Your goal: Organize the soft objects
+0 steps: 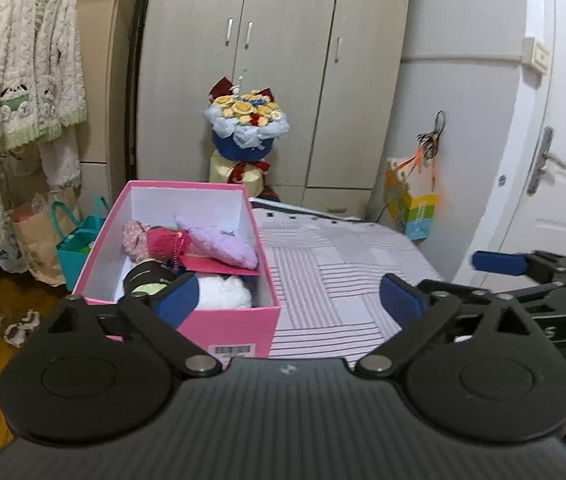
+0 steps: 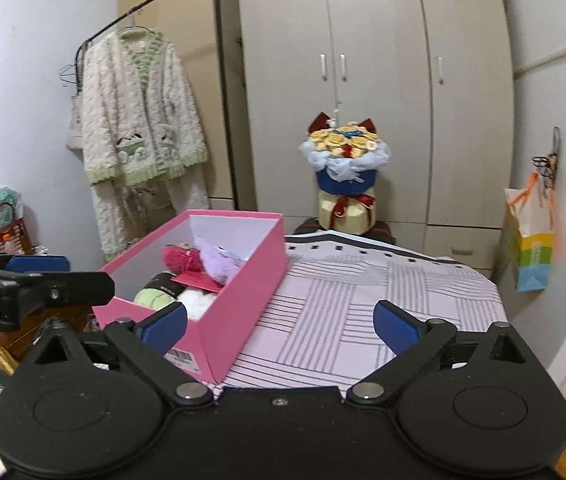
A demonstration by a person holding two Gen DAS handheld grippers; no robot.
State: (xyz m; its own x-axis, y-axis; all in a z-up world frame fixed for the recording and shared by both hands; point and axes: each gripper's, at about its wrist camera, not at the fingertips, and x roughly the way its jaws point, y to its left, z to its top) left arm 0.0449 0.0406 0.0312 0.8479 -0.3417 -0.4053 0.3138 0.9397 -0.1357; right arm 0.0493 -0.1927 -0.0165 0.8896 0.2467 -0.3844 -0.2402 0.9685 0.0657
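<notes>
A pink box (image 1: 239, 326) stands on the left of the striped bed cover (image 1: 343, 264); it also shows in the right wrist view (image 2: 243, 304). Inside lie a purple plush (image 1: 219, 242), a red plush (image 1: 161, 242), a white fluffy toy (image 1: 223, 290), a green one (image 2: 153, 298) and a red card (image 1: 219, 266). My left gripper (image 1: 289, 296) is open and empty above the box's near right corner. My right gripper (image 2: 281, 324) is open and empty over the bed, right of the box. In the left wrist view the right gripper (image 1: 523, 276) is seen at the far right.
A flower bouquet (image 1: 245, 132) stands beyond the bed before a beige wardrobe (image 1: 283, 40). A fluffy white-green cardigan (image 2: 143, 108) hangs on a rack at left. Bags (image 1: 75, 248) sit on the floor left of the box. A colourful bag (image 2: 531, 240) hangs on the right wall near a door (image 1: 563, 160).
</notes>
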